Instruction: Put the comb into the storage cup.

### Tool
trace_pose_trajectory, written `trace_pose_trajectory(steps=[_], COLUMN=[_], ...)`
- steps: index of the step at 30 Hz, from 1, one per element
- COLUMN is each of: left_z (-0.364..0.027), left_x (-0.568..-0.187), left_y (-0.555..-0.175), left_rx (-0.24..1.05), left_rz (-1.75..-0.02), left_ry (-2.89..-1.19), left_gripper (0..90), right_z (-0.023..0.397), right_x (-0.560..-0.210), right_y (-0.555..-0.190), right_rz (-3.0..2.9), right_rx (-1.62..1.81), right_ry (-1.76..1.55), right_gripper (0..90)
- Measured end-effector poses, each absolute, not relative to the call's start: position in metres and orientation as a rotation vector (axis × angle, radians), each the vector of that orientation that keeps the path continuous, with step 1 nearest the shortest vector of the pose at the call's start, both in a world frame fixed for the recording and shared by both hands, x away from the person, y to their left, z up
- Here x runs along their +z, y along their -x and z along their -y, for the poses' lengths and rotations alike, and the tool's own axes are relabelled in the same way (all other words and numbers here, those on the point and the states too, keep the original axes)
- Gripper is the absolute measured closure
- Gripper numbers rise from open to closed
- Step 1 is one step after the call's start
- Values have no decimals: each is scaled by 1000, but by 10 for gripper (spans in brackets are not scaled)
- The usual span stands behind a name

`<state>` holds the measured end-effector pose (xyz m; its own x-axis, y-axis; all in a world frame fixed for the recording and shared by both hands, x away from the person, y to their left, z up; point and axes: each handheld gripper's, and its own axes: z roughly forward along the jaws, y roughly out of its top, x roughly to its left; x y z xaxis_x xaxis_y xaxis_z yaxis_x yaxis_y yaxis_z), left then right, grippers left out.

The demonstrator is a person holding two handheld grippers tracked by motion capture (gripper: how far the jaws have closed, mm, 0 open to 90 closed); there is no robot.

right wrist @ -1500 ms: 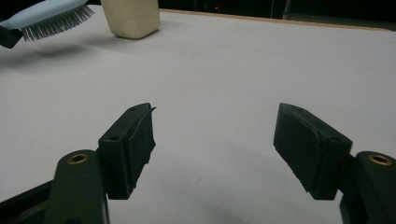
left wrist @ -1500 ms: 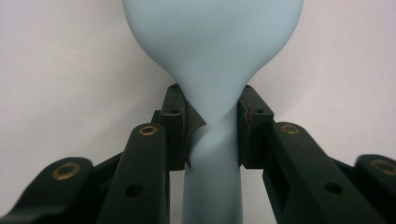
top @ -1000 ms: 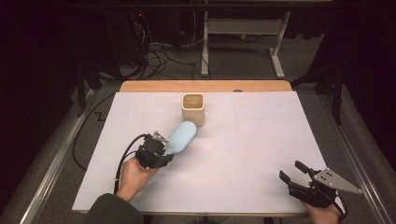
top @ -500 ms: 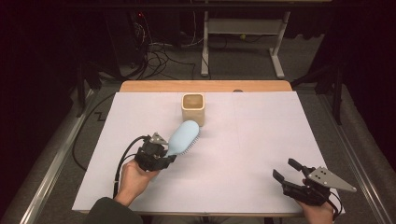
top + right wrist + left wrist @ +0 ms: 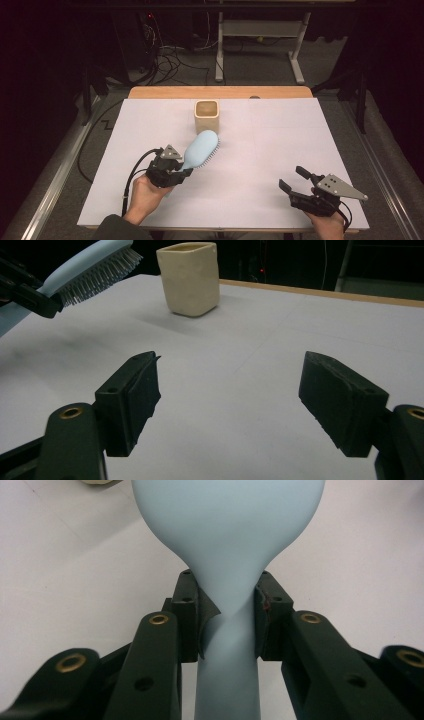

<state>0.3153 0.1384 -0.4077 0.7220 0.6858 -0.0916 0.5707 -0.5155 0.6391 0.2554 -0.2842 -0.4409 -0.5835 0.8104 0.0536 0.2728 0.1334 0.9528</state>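
Observation:
A light blue hairbrush [image 5: 202, 147] is lifted off the table, its head pointing toward a cream square cup [image 5: 206, 115] at the back middle. My left gripper [image 5: 175, 167] is shut on the brush's handle [image 5: 229, 630], with both pads pressed on its neck. The right gripper view shows the hairbrush [image 5: 92, 267] bristles facing down, to the left of the cup [image 5: 190, 277]. My right gripper [image 5: 295, 182] stands open at the table's front right with nothing between its fingers [image 5: 135, 390].
White paper [image 5: 280, 145] covers the table, with a wooden edge [image 5: 220, 92] showing at the back. Cables and a desk frame lie on the dark floor beyond.
The left gripper has carried the hairbrush slightly forward toward the cup. The right gripper has shifted a little to the left.

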Motion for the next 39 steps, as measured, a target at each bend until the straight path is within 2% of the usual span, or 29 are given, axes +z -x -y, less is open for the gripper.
trace_pose_trajectory(steps=[8, 28, 39], left_z=[-132, -121, -110], left_x=[-412, -415, -415], left_y=[-314, -309, -309], left_rx=[204, 187, 185], left_rz=[-926, -896, -859], left_ry=[-2272, -2277, -2299], left_gripper=[694, 694, 693], right_z=[263, 232, 220], right_x=[-439, -438, -439], right_y=[-262, -273, -279], right_rz=[-1973, -2131, -2154], right_rx=[1492, 1508, 1590], right_ry=[-1025, -1016, -1009], right_gripper=[185, 176, 139])
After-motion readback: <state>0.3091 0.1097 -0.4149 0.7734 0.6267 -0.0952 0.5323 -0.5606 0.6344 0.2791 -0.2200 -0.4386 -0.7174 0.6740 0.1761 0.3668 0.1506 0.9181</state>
